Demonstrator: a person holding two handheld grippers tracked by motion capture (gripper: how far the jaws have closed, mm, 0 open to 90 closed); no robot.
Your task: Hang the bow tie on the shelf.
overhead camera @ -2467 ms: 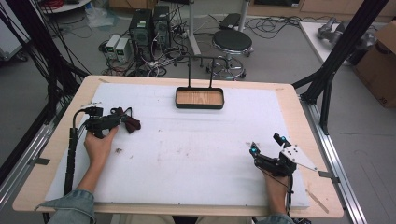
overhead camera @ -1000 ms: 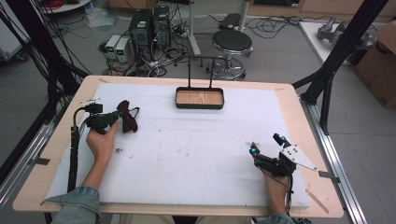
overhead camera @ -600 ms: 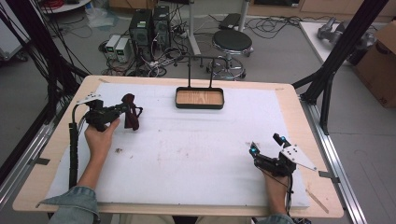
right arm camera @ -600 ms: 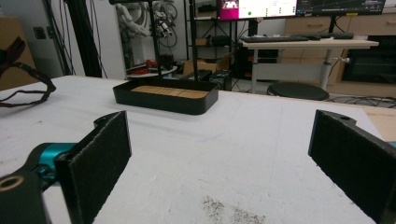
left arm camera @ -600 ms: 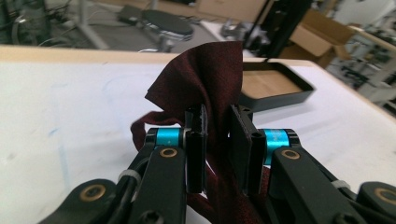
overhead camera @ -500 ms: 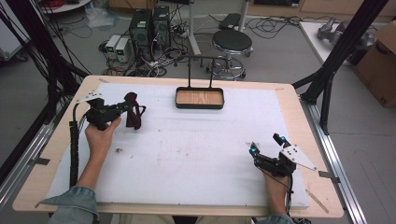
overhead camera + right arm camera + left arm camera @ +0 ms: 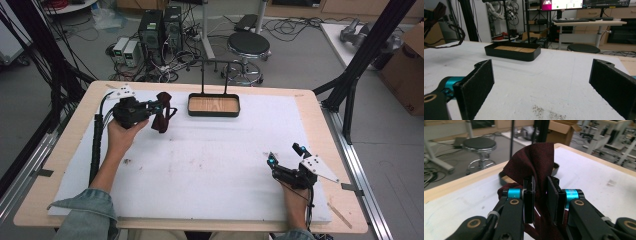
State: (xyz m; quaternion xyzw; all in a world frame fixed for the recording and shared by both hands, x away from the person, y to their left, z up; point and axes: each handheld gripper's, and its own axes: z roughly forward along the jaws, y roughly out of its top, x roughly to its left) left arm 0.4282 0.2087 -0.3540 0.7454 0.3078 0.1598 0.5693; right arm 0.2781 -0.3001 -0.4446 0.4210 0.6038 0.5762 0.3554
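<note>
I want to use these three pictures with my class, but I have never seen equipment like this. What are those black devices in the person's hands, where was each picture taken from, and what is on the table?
A person sits at a table and holds a hand-operated clamp with two black jaws in each hand. The high view comes from a camera above, looking down on the white mat that covers the table. The other two pictures come from small cameras riding on each clamp, looking along its jaws.

The left gripper is shut on a dark red cloth, pinched between its pads and lifted off the mat. The right gripper rests near the mat's front right corner with its jaws wide open and nothing between them.

At the far side of the mat stands a black tray with a wooden floor and a tall thin handle.
</note>
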